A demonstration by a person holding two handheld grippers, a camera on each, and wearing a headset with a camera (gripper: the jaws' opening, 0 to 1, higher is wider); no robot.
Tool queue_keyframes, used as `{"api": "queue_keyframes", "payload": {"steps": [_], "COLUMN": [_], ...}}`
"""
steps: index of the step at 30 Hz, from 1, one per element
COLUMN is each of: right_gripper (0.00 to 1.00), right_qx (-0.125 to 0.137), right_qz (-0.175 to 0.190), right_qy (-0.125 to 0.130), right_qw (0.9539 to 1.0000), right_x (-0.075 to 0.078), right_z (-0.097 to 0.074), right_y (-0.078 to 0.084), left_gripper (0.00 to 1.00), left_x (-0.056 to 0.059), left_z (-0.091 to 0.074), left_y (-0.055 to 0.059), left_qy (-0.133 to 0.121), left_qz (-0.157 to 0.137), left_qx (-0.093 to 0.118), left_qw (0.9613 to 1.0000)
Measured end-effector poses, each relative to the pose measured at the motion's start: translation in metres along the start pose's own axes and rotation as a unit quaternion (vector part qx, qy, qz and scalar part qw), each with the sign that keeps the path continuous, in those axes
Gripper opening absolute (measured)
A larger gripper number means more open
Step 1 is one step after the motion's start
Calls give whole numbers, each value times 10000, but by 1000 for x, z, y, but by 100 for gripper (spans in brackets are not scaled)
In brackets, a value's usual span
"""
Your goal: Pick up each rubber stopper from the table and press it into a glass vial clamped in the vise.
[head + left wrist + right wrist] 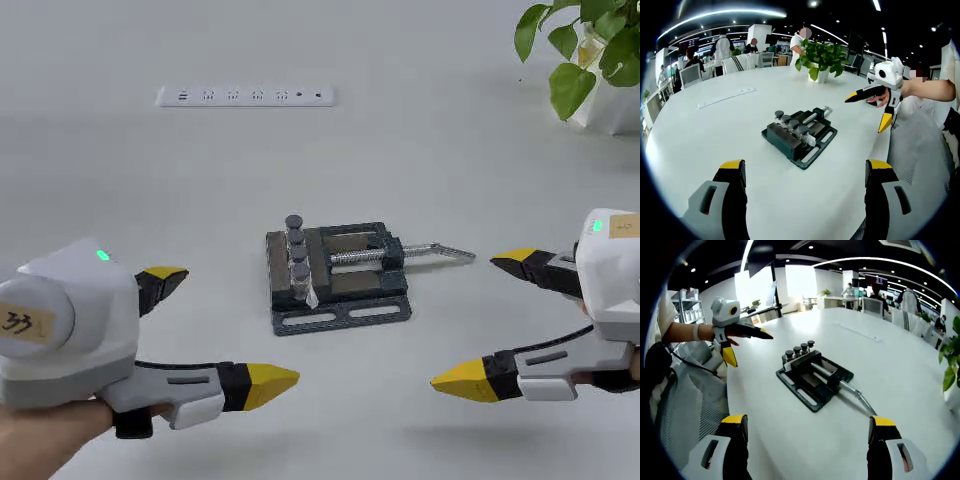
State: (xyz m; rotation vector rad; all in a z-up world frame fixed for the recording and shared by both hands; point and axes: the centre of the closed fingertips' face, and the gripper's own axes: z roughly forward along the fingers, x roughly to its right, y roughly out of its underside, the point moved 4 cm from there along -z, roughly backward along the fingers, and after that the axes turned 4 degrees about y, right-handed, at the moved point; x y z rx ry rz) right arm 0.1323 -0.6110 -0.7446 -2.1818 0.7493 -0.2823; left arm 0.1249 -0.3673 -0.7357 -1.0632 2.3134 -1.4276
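A dark vise (345,300) sits mid-table in the head view. Clamped along its left side is a row of glass vials (297,255), several capped with dark rubber stoppers (294,222). A clear glass piece (311,296) juts out at the near end of the row. My left gripper (238,325) hovers open at the lower left, well short of the vise, nothing between its fingers. My right gripper (465,320) is open at the lower right, equally far off. The vise (807,145) lies ahead of the open left gripper (805,167). The vise (812,385) also lies ahead of the open right gripper (808,420).
A white power strip (246,96) lies at the back of the white table. A potted plant (590,60) stands at the back right. The vise's screw handle (450,250) sticks out to the right. Behind the table are chairs and people (722,47).
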Motion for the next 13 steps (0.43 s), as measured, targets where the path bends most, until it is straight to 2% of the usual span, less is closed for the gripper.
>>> {"api": "queue_keyframes", "payload": {"steps": [6,10,13], "right_gripper": [99,99,99], "right_qx": [66,23,-26], "right_qz": [23,177,107], "right_qy": [-39,-107,-98], "right_qw": [10000,9998,9999], "right_x": [-3,-5,-9], "right_z": [1,1,-2], "right_y": [-1,2,3], "left_gripper": [99,99,99], "left_x": [1,-4,-6], "left_z": [0,1,0], "left_y": [-1,-1,-1], "left_qy": [-27,-50,-63], "left_qz": [-56,-96,-75], "left_qx": [-13,61,68], "left_qw": [10000,9999,9999]}}
